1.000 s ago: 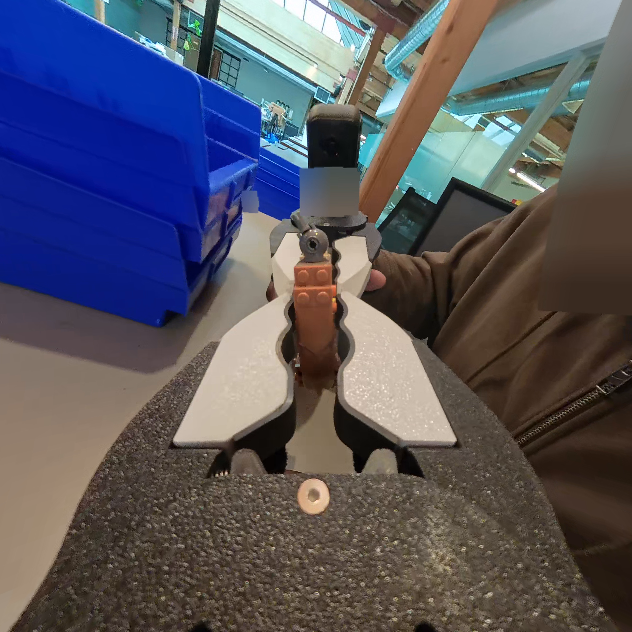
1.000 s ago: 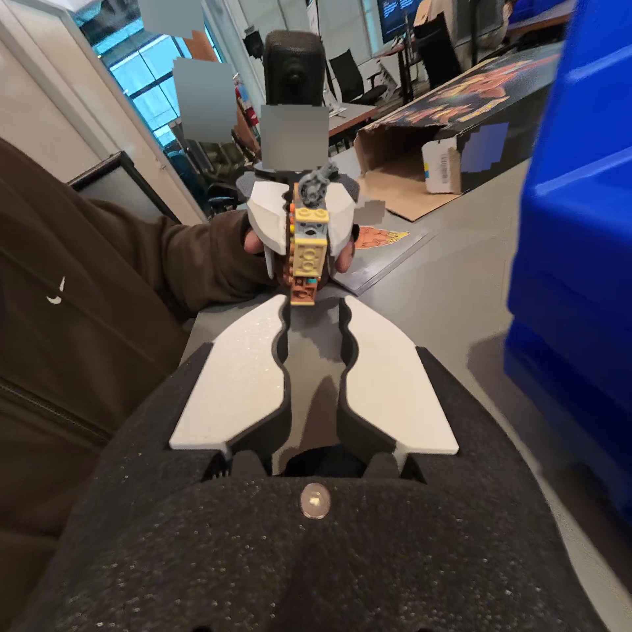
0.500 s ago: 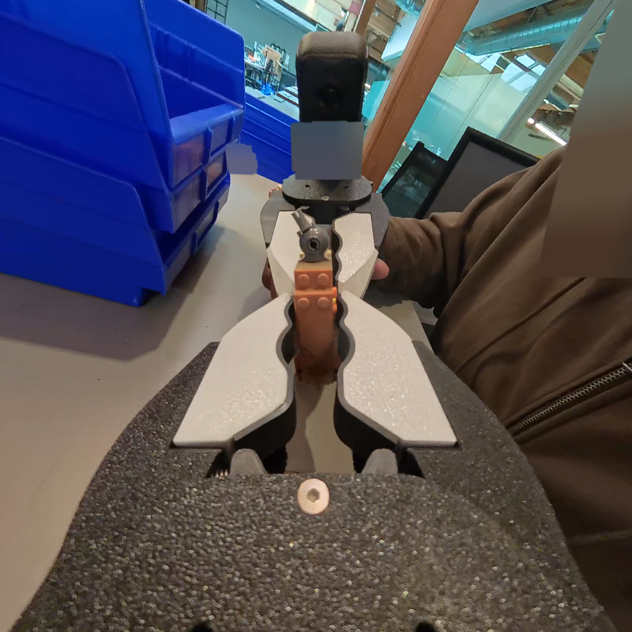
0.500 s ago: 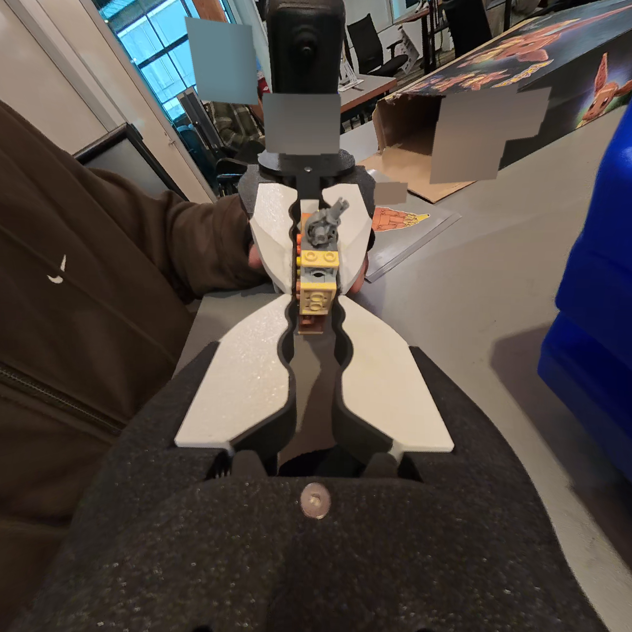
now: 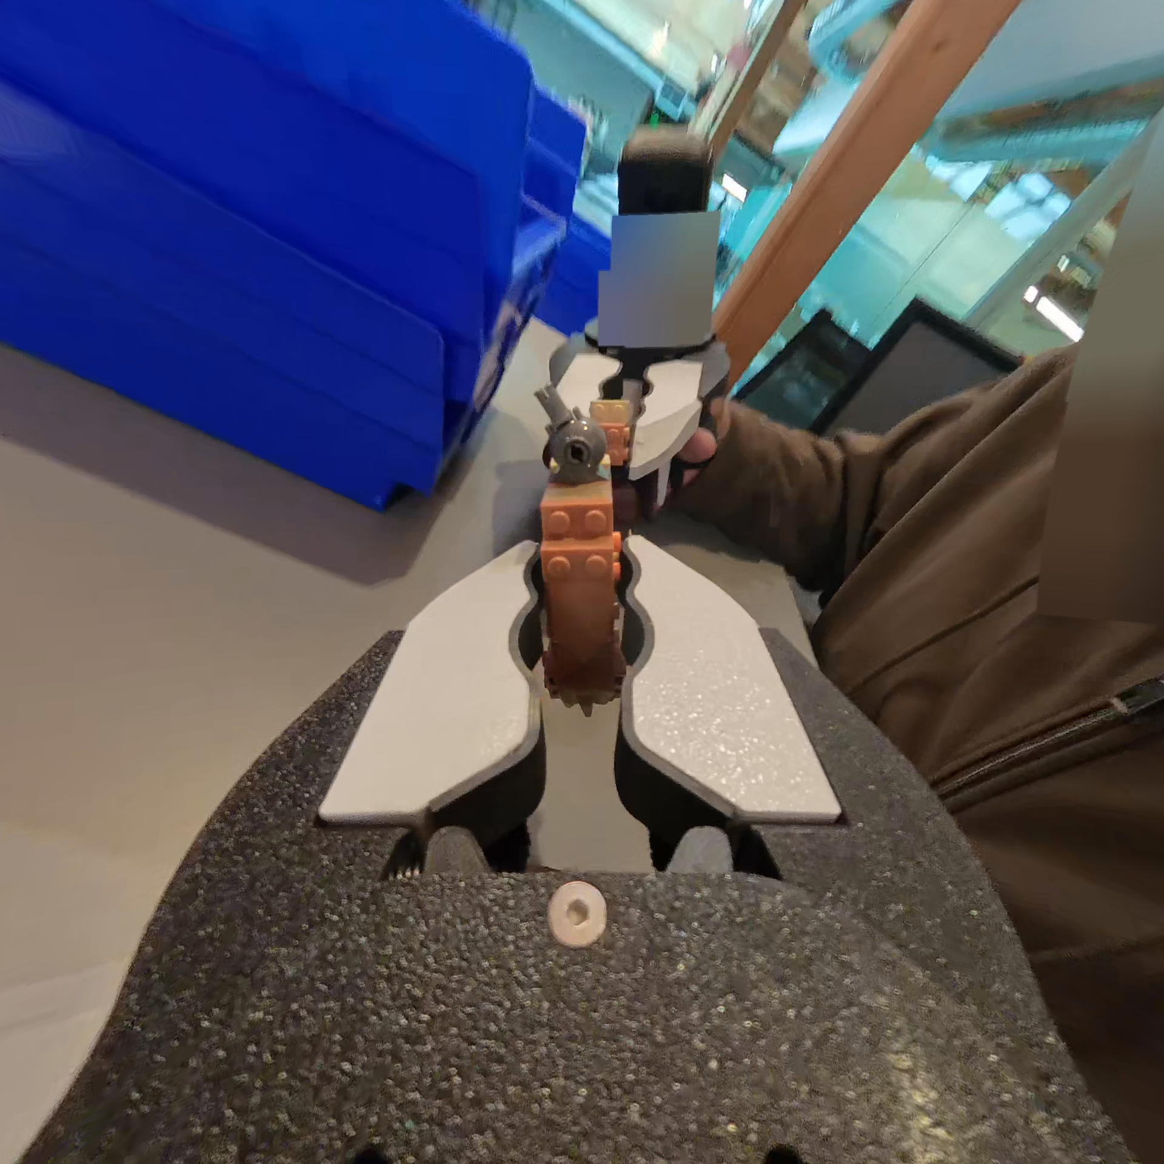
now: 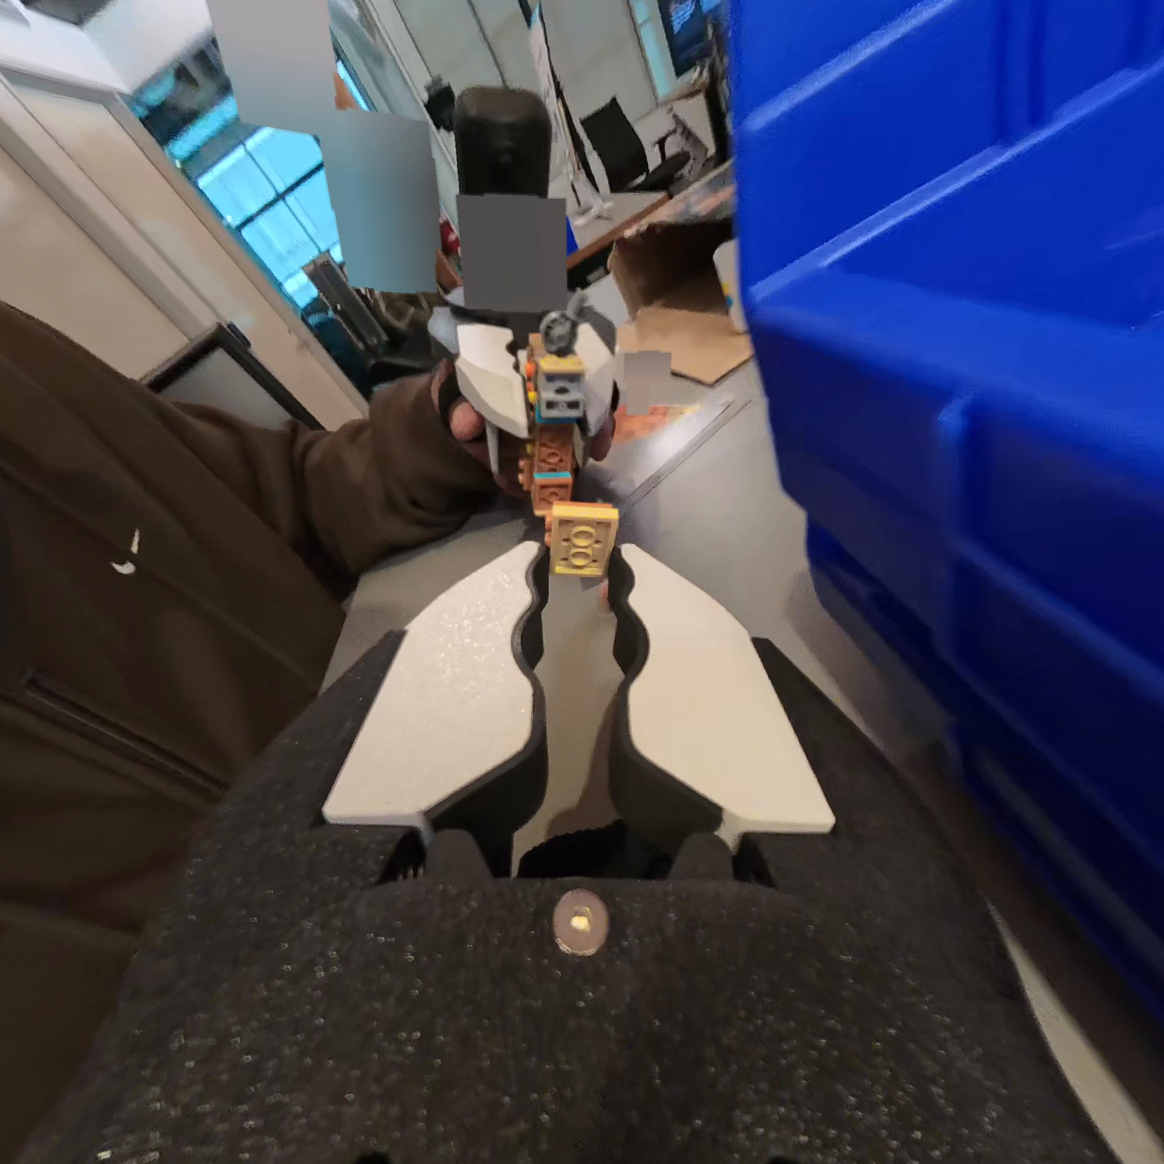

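We see a narrow orange-and-brown toy-brick assembly (image 5: 579, 604) clamped between the white fingers of the left gripper (image 5: 578, 567), which is closed on its lower brown part. The assembly points forward along the fingers, with a small dark grey round brick piece (image 5: 574, 448) fixed on its far end, and it is held in the air above the grey tabletop (image 5: 189, 630).

In the right wrist view, the right gripper (image 6: 581, 557) has a small tan two-stud brick plate (image 6: 582, 540) at its fingertips. The gap between its fingers is narrow, about the width of the plate; we cannot tell for certain whether the tips actually pinch the plate, though nothing else visibly supports it. An orange brick sits directly behind the plate. Just beyond it, the same view shows the left gripper (image 6: 548, 403) facing back, carrying the brick assembly (image 6: 554, 434) with its grey and yellow underside toward us. The plate and the assembly are very close, and we cannot tell whether they touch.

The two grippers face each other nose to nose; in the left wrist view the right gripper (image 5: 636, 428) appears behind the grey piece, held by a hand (image 5: 696, 450) in a brown jacket sleeve (image 5: 882, 504). A stack of blue plastic storage bins (image 5: 252, 252) stands on the table beside both grippers. An open cardboard box (image 6: 667, 283) lies farther back on the table.
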Motion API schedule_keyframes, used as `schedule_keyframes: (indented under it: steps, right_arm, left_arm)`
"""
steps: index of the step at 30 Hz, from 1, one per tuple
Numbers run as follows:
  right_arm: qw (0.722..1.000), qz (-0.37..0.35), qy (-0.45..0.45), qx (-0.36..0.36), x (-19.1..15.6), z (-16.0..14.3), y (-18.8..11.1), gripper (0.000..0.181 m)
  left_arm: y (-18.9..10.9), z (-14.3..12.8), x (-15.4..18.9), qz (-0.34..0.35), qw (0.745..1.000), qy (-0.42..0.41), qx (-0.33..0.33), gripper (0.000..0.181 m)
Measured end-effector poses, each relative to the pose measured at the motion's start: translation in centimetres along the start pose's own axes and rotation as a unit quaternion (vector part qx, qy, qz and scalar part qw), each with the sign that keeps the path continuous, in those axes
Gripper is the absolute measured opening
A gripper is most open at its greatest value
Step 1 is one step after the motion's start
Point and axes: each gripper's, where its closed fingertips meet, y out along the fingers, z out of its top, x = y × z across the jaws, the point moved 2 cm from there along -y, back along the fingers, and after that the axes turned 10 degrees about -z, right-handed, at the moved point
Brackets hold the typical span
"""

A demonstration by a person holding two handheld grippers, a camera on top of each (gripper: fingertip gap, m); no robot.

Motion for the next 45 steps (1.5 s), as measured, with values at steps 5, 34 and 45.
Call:
schedule_keyframes:
  steps: [5,34,45]
  right_arm:
    - [0.999,-0.001,-0.027,-0.020,-0.6,-0.8,0.8,0.019]
    - [0.963,-0.010,-0.268,0.007,-4.5,-2.2,2.5,0.019]
    - [0.959,-0.027,-0.282,0.002,-4.0,-2.2,2.3,0.023]
  left_arm:
    - [2.3,-2.9,0.3,0.013,0.994,0.014,-0.104,0.021]
    - [4.8,-1.5,3.9,0.024,0.966,0.233,-0.106,0.021]
    - [4.5,-1.5,3.5,0.057,0.948,0.286,-0.126,0.019]
